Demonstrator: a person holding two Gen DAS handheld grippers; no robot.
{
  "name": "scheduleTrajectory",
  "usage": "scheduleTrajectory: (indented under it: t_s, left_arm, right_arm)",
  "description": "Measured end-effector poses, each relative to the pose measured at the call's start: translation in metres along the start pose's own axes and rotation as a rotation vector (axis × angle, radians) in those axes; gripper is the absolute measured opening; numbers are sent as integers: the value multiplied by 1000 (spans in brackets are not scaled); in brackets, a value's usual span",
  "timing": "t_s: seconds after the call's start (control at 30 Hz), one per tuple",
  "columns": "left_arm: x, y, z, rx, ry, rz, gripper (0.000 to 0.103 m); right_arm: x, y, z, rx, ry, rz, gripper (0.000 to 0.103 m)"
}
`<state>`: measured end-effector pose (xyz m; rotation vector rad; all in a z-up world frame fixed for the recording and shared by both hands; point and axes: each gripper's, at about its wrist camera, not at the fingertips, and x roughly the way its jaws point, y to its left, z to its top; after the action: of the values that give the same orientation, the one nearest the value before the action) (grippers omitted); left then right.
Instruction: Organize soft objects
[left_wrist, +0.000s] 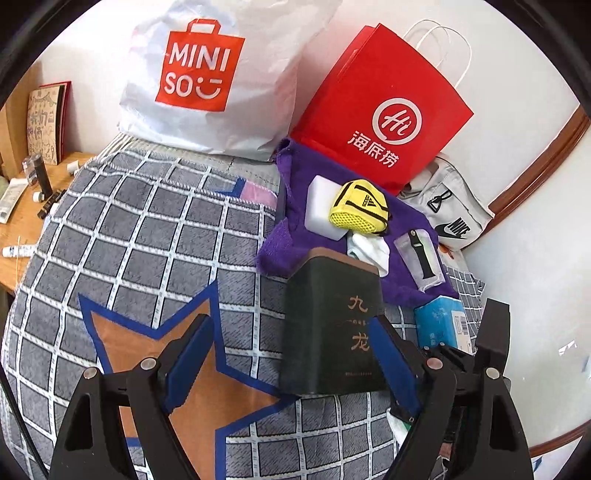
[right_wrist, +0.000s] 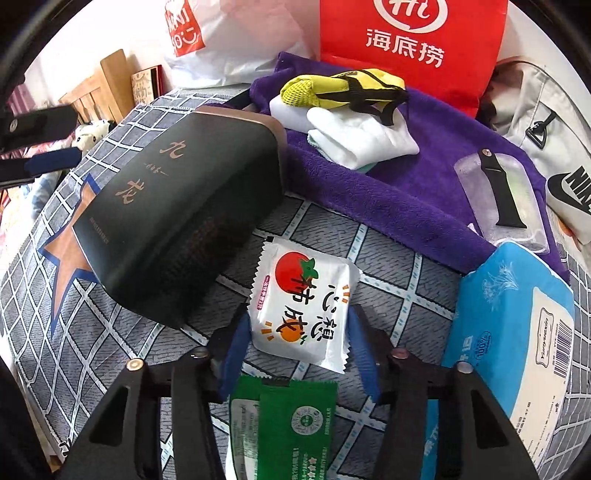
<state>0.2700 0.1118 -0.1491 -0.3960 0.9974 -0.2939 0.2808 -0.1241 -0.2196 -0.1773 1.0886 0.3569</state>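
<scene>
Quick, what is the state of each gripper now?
Left gripper: open, holding nothing; the dark box stands by its right finger.
Right gripper: open around the white packet, not clearly pressing it.

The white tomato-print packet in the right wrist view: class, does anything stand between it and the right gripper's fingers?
Nothing visible does. The white tomato-print packet lies flat between the right gripper fingers; the green packet lies nearer the camera, underneath.

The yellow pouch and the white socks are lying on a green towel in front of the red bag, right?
Not quite: the towel is purple, not green. The right wrist view shows it clearly. The yellow pouch and the white socks do lie on it, in front of the red bag.
</scene>
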Motion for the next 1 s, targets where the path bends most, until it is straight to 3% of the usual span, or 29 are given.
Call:
scheduleTrajectory:
  t_s: [0.2, 0.27, 0.47, 0.67, 1.0]
  left_arm:
    - [-4, 1, -9, -24, 17, 2, 84]
    - [-7, 0, -11, -21, 17, 13, 84]
    - [-15, -9, -22, -14, 30, 41, 84]
    - [-24, -30, -37, 13, 38, 69, 84]
    - [-26, -79, -74, 89, 85, 111, 84]
  right_arm:
    - [-2, -5, 3, 38, -16, 30, 30]
    - [-6, -9, 4, 59, -31, 48, 18]
    - [-28, -13, -4, 127, -89, 61, 14]
    - [-80, -19, -17, 149, -192, 63, 14]
    - [-145, -37, -82, 216, -272, 64, 14]
